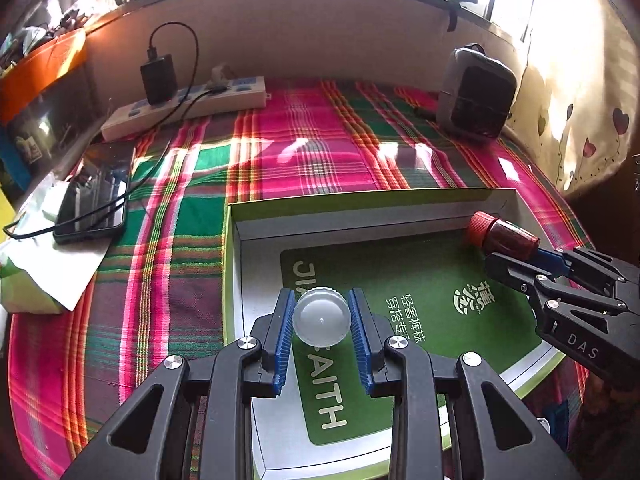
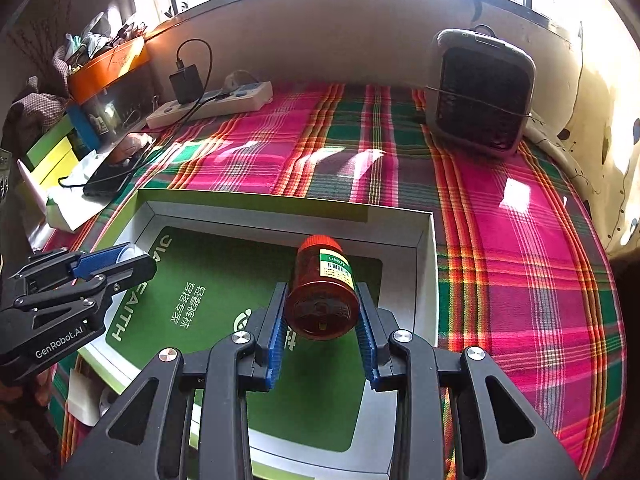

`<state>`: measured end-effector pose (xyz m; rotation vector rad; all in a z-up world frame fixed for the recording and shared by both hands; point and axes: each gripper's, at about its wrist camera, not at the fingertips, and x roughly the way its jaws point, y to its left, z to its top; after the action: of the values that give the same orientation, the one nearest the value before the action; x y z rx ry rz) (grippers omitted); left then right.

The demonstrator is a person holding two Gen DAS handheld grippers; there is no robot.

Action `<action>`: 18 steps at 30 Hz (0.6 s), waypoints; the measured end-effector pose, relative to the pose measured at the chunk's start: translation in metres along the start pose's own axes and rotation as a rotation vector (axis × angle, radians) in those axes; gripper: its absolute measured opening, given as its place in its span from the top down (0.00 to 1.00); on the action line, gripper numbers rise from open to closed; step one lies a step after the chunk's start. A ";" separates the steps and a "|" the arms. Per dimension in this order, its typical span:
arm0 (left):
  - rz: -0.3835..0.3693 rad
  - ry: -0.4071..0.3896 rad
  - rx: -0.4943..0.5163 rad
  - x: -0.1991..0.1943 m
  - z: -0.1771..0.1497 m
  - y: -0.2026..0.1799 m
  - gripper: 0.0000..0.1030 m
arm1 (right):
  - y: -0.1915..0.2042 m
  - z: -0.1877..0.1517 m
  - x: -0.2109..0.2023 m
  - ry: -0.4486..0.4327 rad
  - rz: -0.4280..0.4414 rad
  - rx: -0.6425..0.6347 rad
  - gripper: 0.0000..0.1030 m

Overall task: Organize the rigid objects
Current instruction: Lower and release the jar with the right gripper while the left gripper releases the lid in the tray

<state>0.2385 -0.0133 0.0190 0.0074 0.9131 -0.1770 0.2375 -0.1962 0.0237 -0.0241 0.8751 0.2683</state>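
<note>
Black linkage arms fill the bottom of both wrist views. Between them, the left gripper (image 1: 322, 320) has its blue ribbed fingers (image 1: 282, 340) clamped on a small translucent white plastic bottle (image 1: 322, 316) with a ribbed cap, seen end-on. It hangs over the left part of a shallow open cardboard box with lime-green rim (image 1: 360, 196) and a green printed card (image 1: 400, 280) lying on its floor.

To its right, the right gripper (image 2: 323, 320) pinches a dark red-brown plastic bottle with an orange-red cap and a green label (image 2: 324, 288); the blue fingers (image 2: 366, 328) press on its two sides. This bottle points cap-forward toward the box's far wall, above the card.

Under the box lies a pink, green and red plaid cloth (image 1: 320, 148). Farther back sit a white power strip (image 1: 188, 104), a black phone (image 1: 96, 200) on its cable, and a grey fan heater (image 2: 480, 92).
</note>
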 end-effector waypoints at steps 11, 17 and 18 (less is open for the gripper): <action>0.001 -0.001 0.003 0.001 -0.001 -0.002 0.74 | 0.003 -0.003 0.005 0.006 -0.011 -0.006 0.68; 0.003 0.000 0.006 0.001 -0.001 -0.002 0.73 | 0.004 -0.003 0.005 0.005 -0.010 -0.005 0.67; 0.002 0.000 0.006 0.001 -0.001 -0.002 0.72 | 0.004 -0.003 0.005 0.003 -0.008 -0.005 0.67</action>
<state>0.2381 -0.0152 0.0173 0.0137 0.9130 -0.1782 0.2379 -0.1920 0.0184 -0.0327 0.8773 0.2626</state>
